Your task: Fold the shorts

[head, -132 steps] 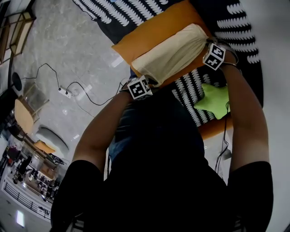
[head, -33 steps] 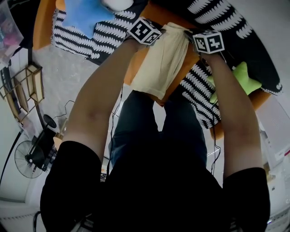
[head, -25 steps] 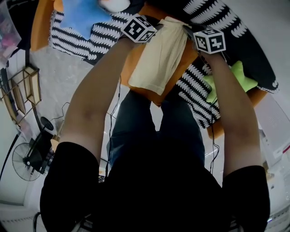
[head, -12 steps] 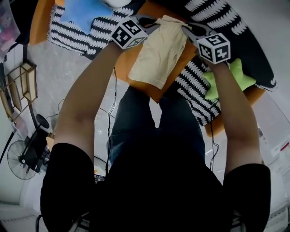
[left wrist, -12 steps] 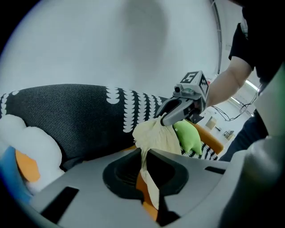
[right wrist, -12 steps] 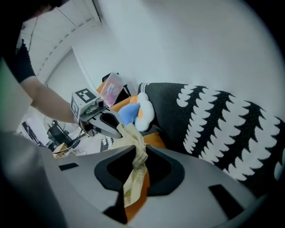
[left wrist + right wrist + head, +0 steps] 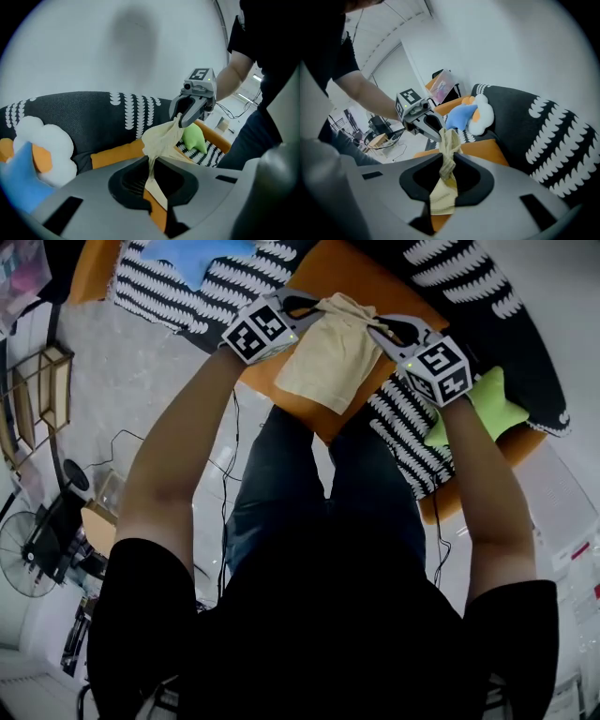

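Pinching the cream shorts [image 7: 333, 357] at two bunched corners: left gripper [image 7: 314, 306] on one, right gripper [image 7: 375, 324] on the other. Both sets of jaws are clamping cloth, and each gripper view is showing a twisted wad of fabric running between its own jaws. The shorts are hanging in the air between the grippers, the free edge draping toward the orange cushion [image 7: 375, 282] below — whether it is touching the cushion, I cannot tell.

The twin hold seems to be stretching one edge level so it can be laid over the opposite edge in an even fold. The gripped corners are looking crumpled and may be needing smoothing afterwards.

Surroundings: the cushion is lying on a black-and-white patterned cover [image 7: 178, 287]. A green star pillow [image 7: 483, 409] is sitting just beside the right gripper. A blue pillow [image 7: 461, 115] and a white one [image 7: 483, 112] are lying beyond the left — none crowding the landing spot. A cable [image 7: 127, 435] is trailing across the floor, well apart.
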### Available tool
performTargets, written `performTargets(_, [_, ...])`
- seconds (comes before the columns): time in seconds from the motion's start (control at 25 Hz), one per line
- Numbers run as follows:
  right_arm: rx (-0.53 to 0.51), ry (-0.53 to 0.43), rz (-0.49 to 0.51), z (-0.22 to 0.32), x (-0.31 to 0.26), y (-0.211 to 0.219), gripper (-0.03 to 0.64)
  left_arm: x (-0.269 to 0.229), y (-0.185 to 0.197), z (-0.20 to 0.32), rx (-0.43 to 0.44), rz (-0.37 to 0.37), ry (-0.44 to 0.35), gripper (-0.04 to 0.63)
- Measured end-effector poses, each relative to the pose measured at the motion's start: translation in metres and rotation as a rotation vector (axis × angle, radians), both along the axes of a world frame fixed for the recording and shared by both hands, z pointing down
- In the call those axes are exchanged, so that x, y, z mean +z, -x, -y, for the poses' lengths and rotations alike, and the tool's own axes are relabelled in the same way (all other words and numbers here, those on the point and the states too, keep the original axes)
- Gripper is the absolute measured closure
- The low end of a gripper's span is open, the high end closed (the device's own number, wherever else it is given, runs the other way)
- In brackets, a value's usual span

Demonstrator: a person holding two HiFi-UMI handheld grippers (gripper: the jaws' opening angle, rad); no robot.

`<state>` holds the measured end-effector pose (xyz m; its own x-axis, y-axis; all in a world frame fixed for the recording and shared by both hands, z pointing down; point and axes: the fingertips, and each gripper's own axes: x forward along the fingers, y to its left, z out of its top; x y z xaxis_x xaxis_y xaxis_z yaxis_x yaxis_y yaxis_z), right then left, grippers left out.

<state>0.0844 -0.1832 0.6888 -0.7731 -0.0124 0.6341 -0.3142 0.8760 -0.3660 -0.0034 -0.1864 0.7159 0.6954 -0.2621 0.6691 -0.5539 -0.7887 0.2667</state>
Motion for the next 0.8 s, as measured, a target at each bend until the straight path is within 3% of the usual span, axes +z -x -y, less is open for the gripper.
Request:
performTargets(0.2, [-0.115,-0.013,-0.021,-0.043,-0.001,0.011,0.546,0.003,0.009,-0.043,0.016,0.034,-0.02,0.552])
performTargets(0.44, [-0.208,0.021,-0.036,-0.093,0.012,0.022,0.546,0.017,0.018,-0.094,0.004,0.065,0.011,0.552])
performTargets(0.8, [-0.287,0.065,-0.089,-0.158,0.041,0.028,0.546,0.042,0.019,-0.148,0.066,0.145,0.005,0.551])
